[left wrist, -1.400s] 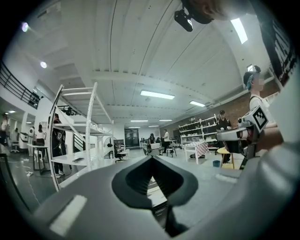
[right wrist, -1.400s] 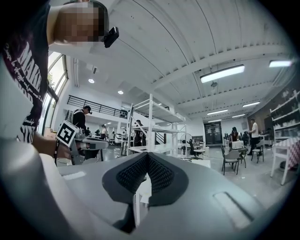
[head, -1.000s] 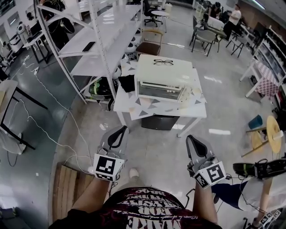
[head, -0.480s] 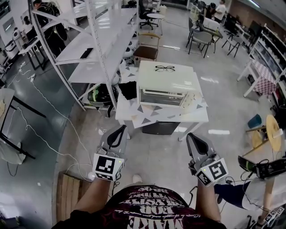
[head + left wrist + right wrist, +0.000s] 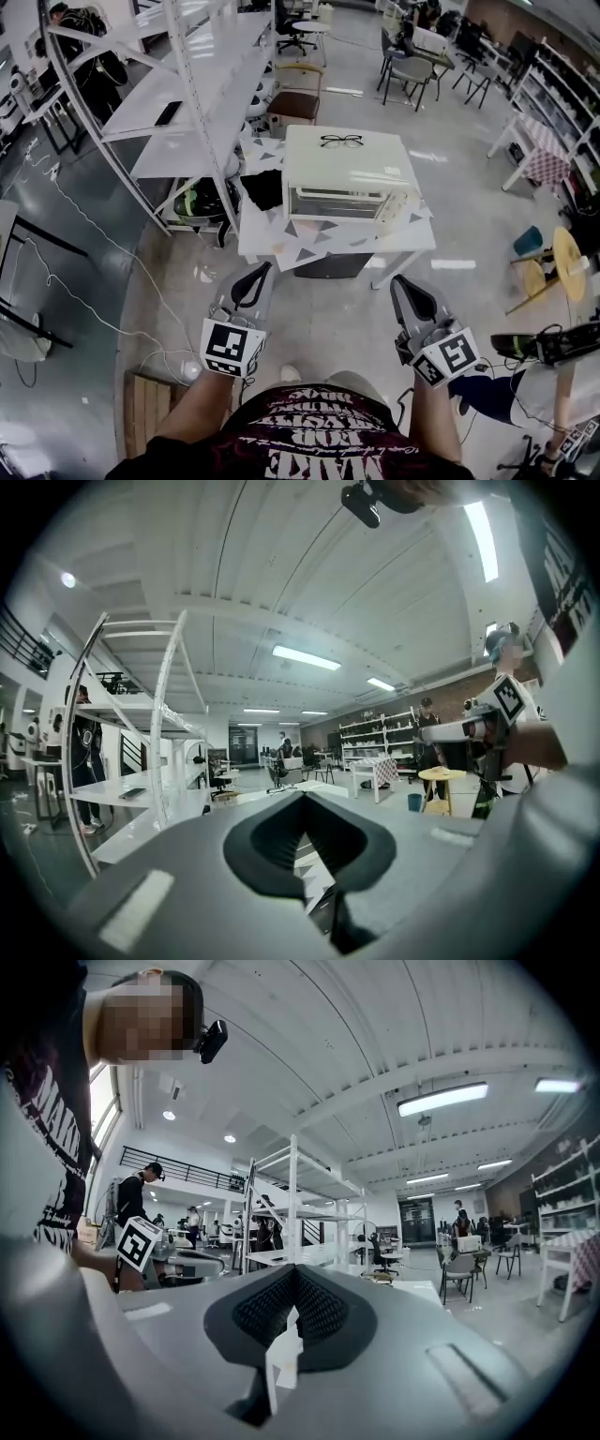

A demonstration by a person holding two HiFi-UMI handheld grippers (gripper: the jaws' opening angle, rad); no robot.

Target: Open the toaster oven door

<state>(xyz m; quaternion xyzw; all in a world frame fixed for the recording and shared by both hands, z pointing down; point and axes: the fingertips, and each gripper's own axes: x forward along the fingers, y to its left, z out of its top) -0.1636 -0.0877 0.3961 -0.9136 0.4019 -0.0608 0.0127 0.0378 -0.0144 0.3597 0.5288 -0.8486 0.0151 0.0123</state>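
A white toaster oven [image 5: 345, 176] stands on a small white table [image 5: 328, 246] with a triangle-patterned top, ahead of me in the head view. Its glass door [image 5: 336, 203] faces me and is closed. A pair of black glasses [image 5: 341, 141] lies on the oven's roof. My left gripper [image 5: 260, 273] and right gripper [image 5: 401, 285] are held low in front of my body, well short of the table, a bare strip of floor between. Both are shut with nothing between the jaws, as the left gripper [image 5: 305, 801] and right gripper [image 5: 295, 1277] show in their own views.
A tall white shelving rack [image 5: 187, 89] runs along the left of the table. A black bin [image 5: 336, 264] sits under the table and a brown chair [image 5: 292, 105] behind it. A wooden pallet [image 5: 145, 412] and cables lie at my left; a yellow stool [image 5: 562, 264] stands right.
The head view has shifted forward, and the table and oven sit slightly higher and further left in it. Both grippers stay shut in the same pose.
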